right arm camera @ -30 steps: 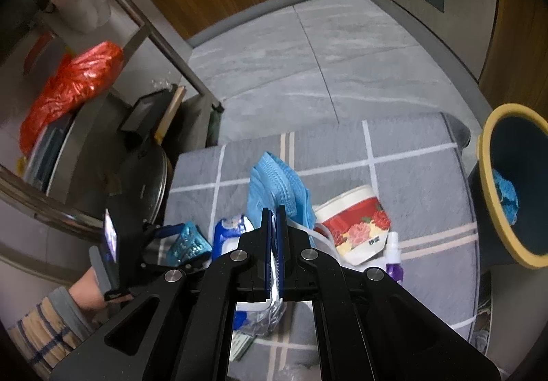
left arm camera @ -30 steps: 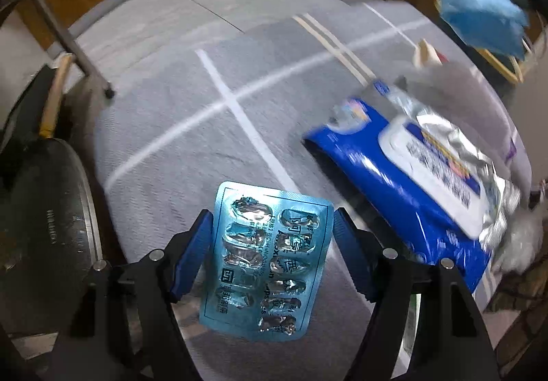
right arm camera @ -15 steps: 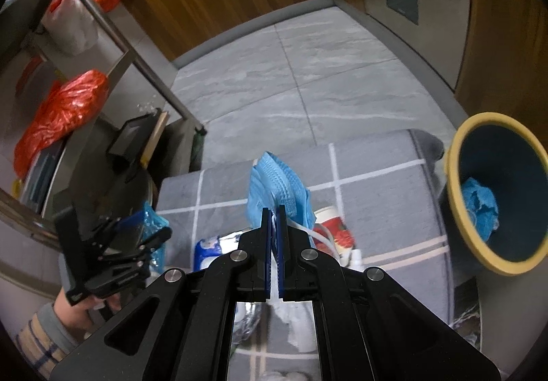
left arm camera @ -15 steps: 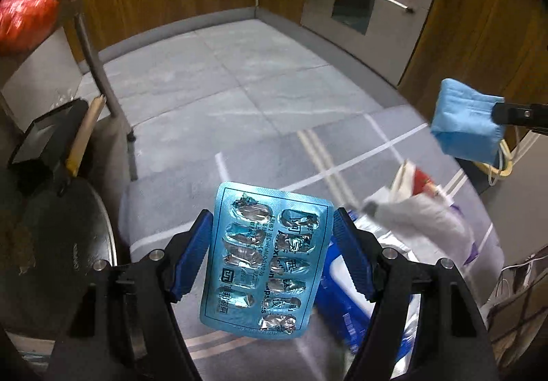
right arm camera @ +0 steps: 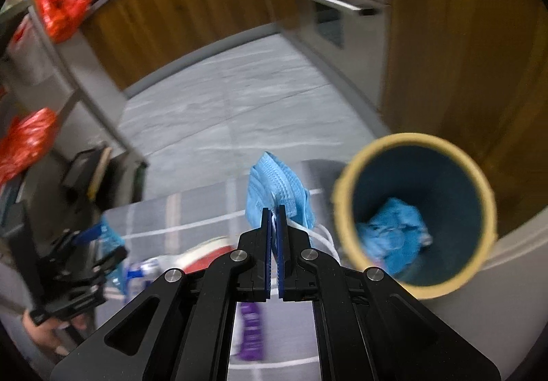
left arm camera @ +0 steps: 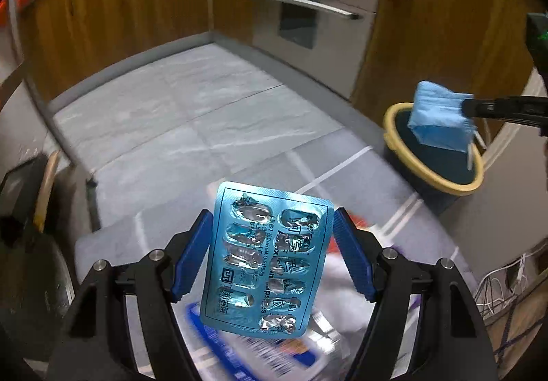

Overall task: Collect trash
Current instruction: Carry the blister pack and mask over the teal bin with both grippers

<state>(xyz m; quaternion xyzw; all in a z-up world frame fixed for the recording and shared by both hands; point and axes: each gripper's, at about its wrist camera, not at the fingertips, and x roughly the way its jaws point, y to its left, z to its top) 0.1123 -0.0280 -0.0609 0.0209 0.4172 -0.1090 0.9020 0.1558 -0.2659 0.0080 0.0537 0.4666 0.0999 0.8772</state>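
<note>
Two tongs grip mask (right arm camera: 275, 191) (blister pack (left arm camera: 267, 257)).

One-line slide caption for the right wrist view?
Right gripper pinches blue face mask beside yellow-rimmed bin.

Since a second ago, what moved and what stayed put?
Both claws rose off the grey mat. The right claw carried the blue face mask toward the yellow-rimmed bin. The left claw still grips the blister pack; neither let go.
</note>
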